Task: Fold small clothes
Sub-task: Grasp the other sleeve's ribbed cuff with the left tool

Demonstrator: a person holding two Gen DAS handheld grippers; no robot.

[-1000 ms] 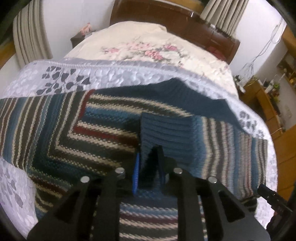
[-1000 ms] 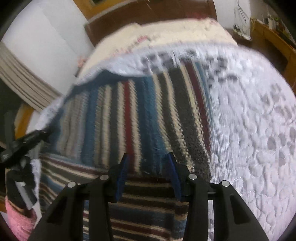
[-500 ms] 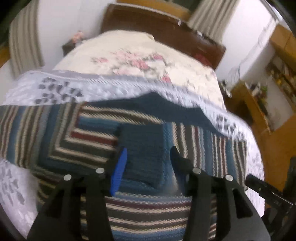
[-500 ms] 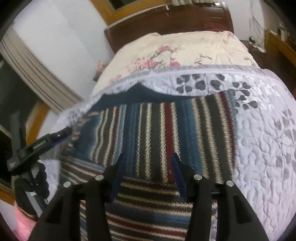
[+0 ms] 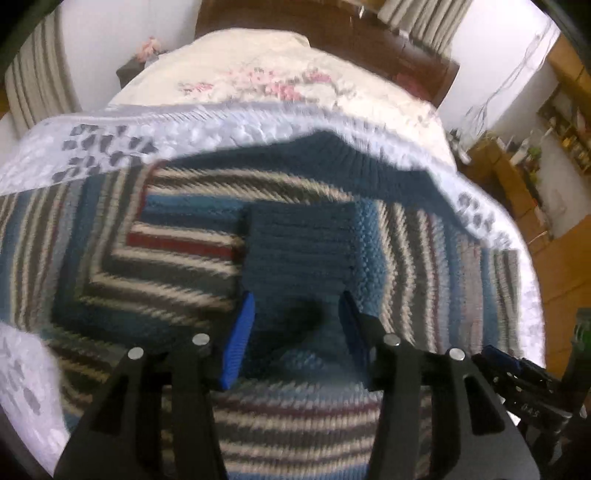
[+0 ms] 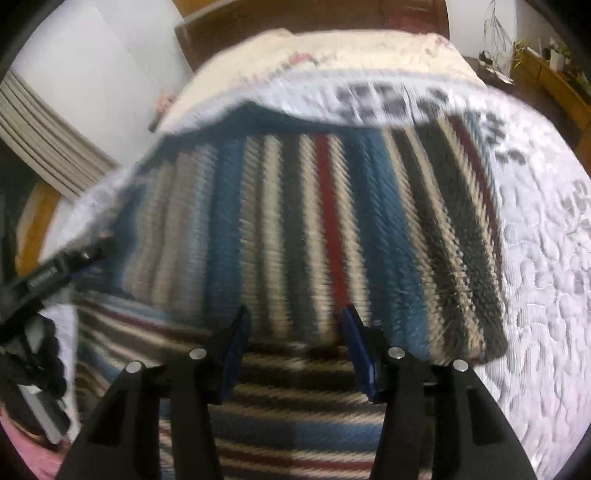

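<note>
A striped knit sweater [image 5: 177,251] in blue, cream, grey and red lies spread on the bed, its sleeves folded in over the body. Its dark blue ribbed cuff [image 5: 299,247] lies just ahead of my left gripper [image 5: 297,310], which stands open above it with nothing between the blue pads. In the right wrist view the folded sleeve [image 6: 332,240] with lengthwise stripes lies across the sweater's body [image 6: 295,417]. My right gripper [image 6: 295,325] is open over the sleeve's near edge, holding nothing. Both views are blurred by motion.
A white quilted bedspread [image 6: 546,258] with grey leaf prints lies under the sweater, with a floral cream cover [image 5: 266,81] and dark wooden headboard [image 5: 332,26] beyond. The other gripper [image 5: 524,376] shows at the lower right. Wooden furniture [image 5: 517,177] stands right of the bed.
My left gripper has let go of the dark blue cuff and opened wide; the cuff now lies flat on the sweater. My right gripper stays open, shifting slightly over the sleeve.
</note>
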